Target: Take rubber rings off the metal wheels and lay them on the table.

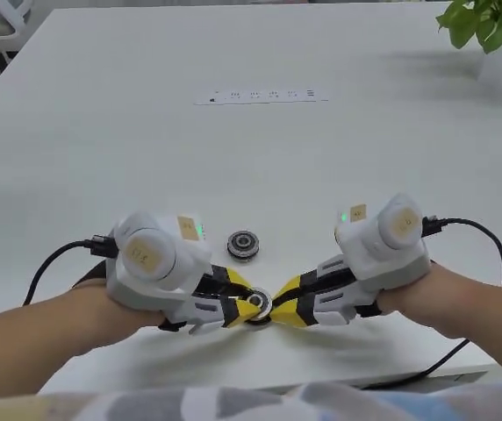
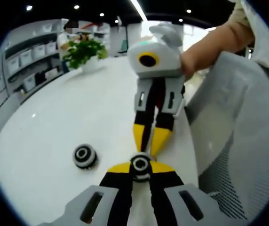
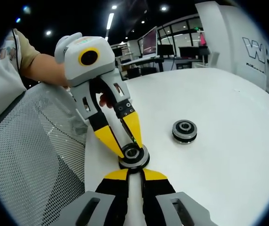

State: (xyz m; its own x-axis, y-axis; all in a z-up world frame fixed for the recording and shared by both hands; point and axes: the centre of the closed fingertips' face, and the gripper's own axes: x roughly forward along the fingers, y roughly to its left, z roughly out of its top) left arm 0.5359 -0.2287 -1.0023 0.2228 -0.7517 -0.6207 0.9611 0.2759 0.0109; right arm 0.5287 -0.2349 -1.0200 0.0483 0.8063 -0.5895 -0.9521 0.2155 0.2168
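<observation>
A metal wheel with a black rubber ring hangs just above the white table's near edge, between both grippers. My left gripper comes from the left, its jaws shut on the wheel from both sides. From the right, my right gripper meets it; its jaws stand close together, pinching the rim where the rubber ring runs. A second wheel, ring still on, lies flat on the table just beyond them, and appears as the second wheel and second wheel in the gripper views.
A white socket strip lies flat at mid-table. A potted plant stands at the far right corner. Cables trail from both grippers. A grey mesh chair is close behind the near table edge.
</observation>
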